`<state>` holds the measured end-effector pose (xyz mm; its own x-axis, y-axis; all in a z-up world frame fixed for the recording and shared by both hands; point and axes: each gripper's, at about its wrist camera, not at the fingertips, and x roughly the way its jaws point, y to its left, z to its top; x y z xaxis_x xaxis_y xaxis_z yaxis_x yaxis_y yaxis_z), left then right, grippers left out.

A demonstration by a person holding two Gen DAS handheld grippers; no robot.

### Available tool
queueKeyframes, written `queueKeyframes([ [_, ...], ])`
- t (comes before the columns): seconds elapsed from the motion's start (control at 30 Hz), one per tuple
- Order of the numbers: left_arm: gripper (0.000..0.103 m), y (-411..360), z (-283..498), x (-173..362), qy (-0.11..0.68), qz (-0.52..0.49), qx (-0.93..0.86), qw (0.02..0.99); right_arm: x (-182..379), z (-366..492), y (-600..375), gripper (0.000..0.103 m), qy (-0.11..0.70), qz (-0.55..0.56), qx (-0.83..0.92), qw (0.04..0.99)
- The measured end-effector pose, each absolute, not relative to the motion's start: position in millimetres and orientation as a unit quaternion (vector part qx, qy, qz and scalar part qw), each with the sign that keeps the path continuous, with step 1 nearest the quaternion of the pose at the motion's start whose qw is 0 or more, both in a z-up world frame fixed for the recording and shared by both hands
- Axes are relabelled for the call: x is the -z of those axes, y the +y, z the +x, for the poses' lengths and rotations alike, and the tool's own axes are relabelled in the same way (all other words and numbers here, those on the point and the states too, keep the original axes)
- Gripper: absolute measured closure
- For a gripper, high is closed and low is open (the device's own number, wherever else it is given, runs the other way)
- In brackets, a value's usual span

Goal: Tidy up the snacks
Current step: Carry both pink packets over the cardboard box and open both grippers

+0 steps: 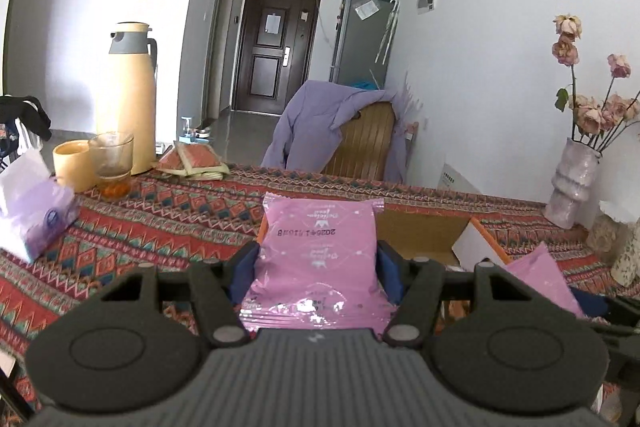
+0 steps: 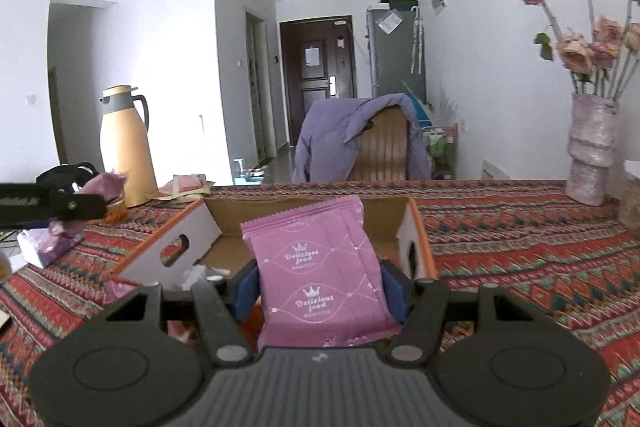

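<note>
We carry a pink snack packet clamped in our left gripper and a second pink packet clamped in our right gripper, both above the patterned tablecloth. Next, we judge, each goes down into the open cardboard box just ahead.

White walls, dark door, draped chair

thermos upright by cup, glass | vase of flowers | jacket draped on chair
</note>
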<state>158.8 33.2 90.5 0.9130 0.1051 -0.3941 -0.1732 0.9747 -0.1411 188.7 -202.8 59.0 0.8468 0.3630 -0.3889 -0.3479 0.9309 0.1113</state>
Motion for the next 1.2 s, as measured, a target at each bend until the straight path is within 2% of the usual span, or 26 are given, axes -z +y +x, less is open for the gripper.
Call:
queueKeyframes([
  [0.53,0.040,36.9,255.9,-77.2,0.240,-0.097,-0.094,0.961,-52.4,271.1,-157.9,0.041,0.238,0.007,-0.173,0.956],
  [0.97,0.038,24.1,285.3,-47.4,0.276,-0.081,-0.081,0.954,-24.4,298.2,-159.3,0.040,0.276,0.010,-0.168,0.946],
  [1.0,0.029,24.4,283.5,-47.1,0.274,-0.079,-0.082,0.955,-24.5,298.5,-162.1,0.034,0.277,0.011,-0.170,0.946],
  [1.03,0.020,24.9,280.6,-47.3,0.267,-0.078,-0.081,0.957,-24.6,297.8,-164.0,0.022,0.277,0.014,-0.172,0.945],
  [1.07,0.015,25.4,276.9,-48.5,0.259,-0.077,-0.081,0.959,-25.6,298.1,-165.4,0.015,0.275,0.016,-0.172,0.946],
  [1.1,0.002,25.8,272.8,-49.5,0.252,-0.076,-0.081,0.961,-26.6,296.5,-167.2,0.006,0.271,0.019,-0.173,0.947],
  [1.13,0.000,26.2,267.9,-50.6,0.246,-0.077,-0.081,0.963,-27.6,295.2,-169.1,0.000,0.269,0.022,-0.174,0.947],
  [1.2,0.000,27.5,259.4,-53.1,0.240,-0.081,-0.074,0.965,-29.5,292.3,-173.8,0.000,0.267,0.030,-0.177,0.947],
])
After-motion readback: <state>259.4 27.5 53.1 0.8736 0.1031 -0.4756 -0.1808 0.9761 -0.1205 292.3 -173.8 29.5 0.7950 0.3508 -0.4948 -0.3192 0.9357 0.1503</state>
